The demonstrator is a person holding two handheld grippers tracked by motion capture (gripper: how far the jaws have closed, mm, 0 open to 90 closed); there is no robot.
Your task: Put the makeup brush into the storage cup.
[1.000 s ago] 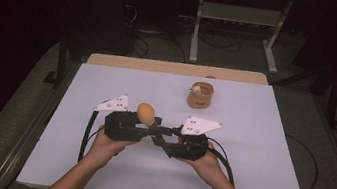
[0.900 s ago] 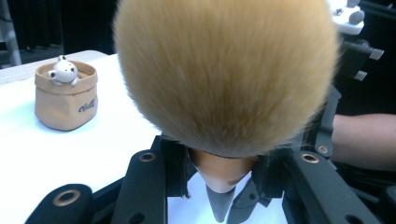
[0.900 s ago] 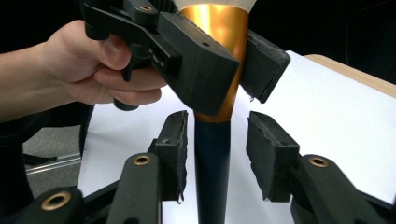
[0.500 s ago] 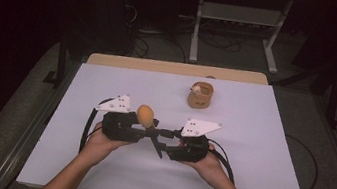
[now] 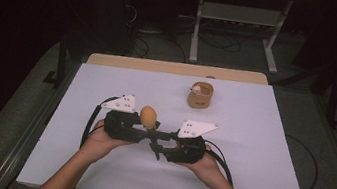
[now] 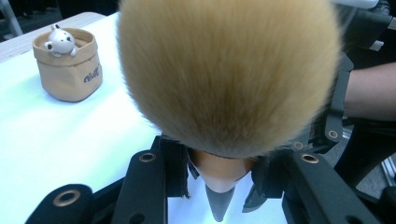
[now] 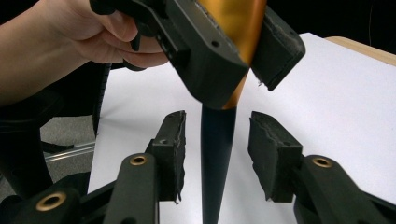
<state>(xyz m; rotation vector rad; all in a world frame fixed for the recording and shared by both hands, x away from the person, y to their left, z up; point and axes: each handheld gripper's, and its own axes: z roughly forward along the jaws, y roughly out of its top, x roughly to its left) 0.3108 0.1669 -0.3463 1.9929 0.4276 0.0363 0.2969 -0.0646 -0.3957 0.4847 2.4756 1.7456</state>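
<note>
A make-up brush with a fluffy tan head (image 5: 148, 116) (image 6: 224, 74), a gold ferrule (image 7: 233, 28) and a thin black handle (image 7: 217, 154) is held upright over the white table. My left gripper (image 5: 147, 130) (image 6: 219, 175) is shut on the ferrule just under the bristles. My right gripper (image 5: 156, 146) (image 7: 217, 140) faces it from the right, with one jaw on each side of the black handle. These jaws have just been closing a little. A gap is left on both sides, so its pads (image 7: 173, 149) stay off the handle.
A small tan pouch (image 5: 200, 95) (image 6: 70, 65) with a little white animal figure (image 6: 60, 41) in it stands at the back of the white table (image 5: 258, 153). Metal table legs and cables lie on the dark floor beyond.
</note>
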